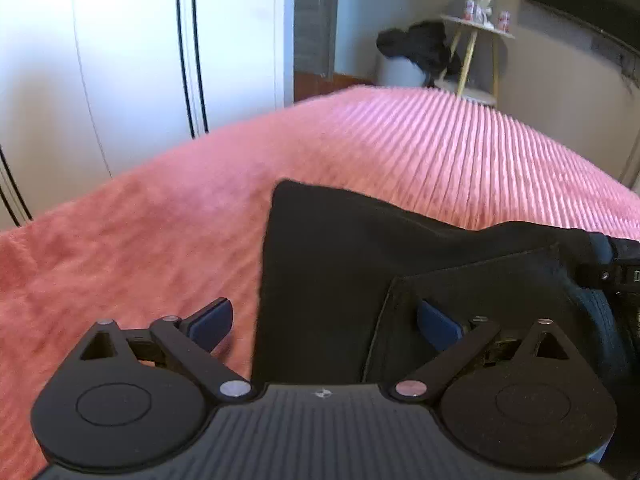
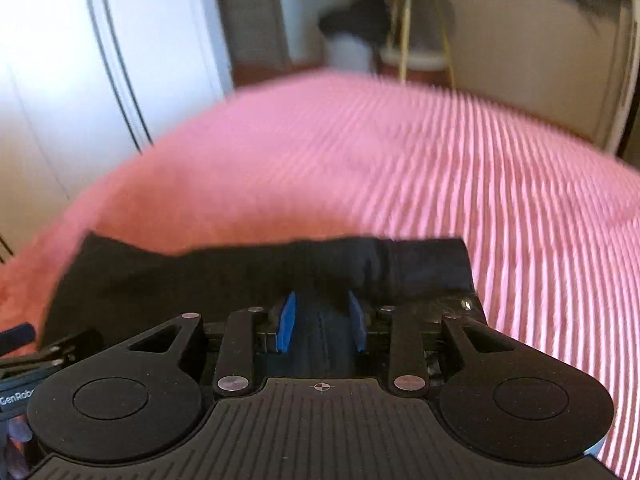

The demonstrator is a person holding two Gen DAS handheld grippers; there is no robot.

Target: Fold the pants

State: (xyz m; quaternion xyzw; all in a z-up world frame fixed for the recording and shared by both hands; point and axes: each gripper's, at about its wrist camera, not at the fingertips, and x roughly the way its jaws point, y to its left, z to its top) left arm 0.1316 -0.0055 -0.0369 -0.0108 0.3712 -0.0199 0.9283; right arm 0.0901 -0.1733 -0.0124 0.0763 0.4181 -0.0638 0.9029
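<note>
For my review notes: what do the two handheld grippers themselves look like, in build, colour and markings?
Both the left gripper and the right gripper are matte black, with a ribbed body, two round discs, silver pivot pins, a small crosshair mark and blue pads. White lettering shows on the left gripper in the right wrist view.

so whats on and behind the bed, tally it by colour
black: 2 - pants on the bed, heap of clothes on the bin
pink: 1 - bedspread
grey: 1 - bin
white: 1 - side table
total: 5
</note>
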